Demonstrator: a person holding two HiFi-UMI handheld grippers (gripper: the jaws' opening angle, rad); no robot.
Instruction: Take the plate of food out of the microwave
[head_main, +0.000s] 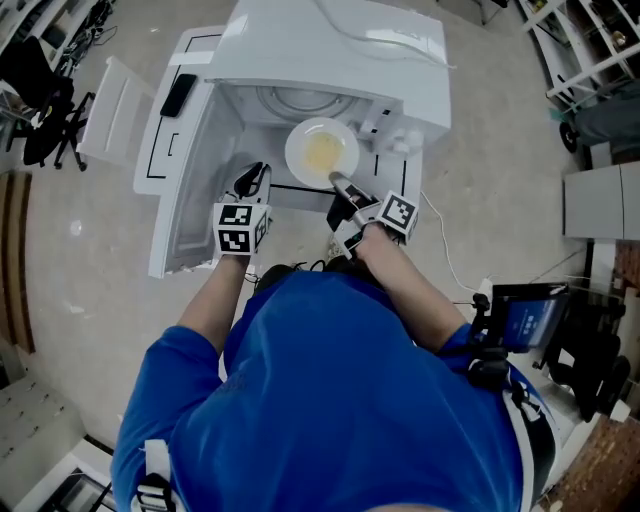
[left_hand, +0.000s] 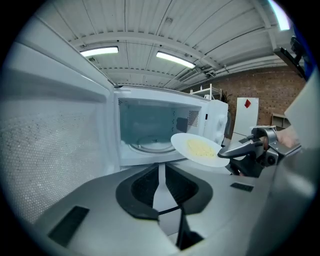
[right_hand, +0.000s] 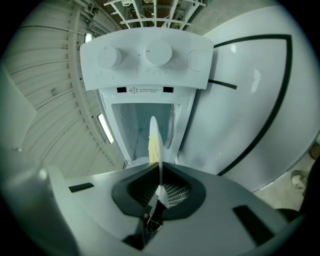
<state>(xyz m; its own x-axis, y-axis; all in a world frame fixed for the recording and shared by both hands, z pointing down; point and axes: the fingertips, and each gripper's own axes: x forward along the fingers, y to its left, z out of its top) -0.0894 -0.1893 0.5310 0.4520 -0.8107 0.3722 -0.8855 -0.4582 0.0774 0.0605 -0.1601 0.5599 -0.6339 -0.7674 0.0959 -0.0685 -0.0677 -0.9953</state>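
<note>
A white plate (head_main: 320, 150) of yellow food hangs just in front of the open white microwave (head_main: 330, 50), outside its cavity. My right gripper (head_main: 337, 181) is shut on the plate's near rim. In the right gripper view the plate (right_hand: 154, 142) shows edge-on between the jaws of that gripper (right_hand: 159, 172). My left gripper (head_main: 256, 178) stands to the plate's left, near the open door (head_main: 185, 190), shut with nothing in it. From the left gripper (left_hand: 159, 172) view the plate (left_hand: 197, 148) floats right of the cavity, where the bare glass turntable (left_hand: 150, 146) lies, and the right gripper (left_hand: 235, 151) pinches its edge.
The microwave door swings out to the left. A black phone-like object (head_main: 178, 95) lies on the white surface beside the microwave. A screen on a stand (head_main: 530, 320) is at the right, a grey cabinet (head_main: 600, 200) further right, and a black chair (head_main: 40, 100) at the upper left.
</note>
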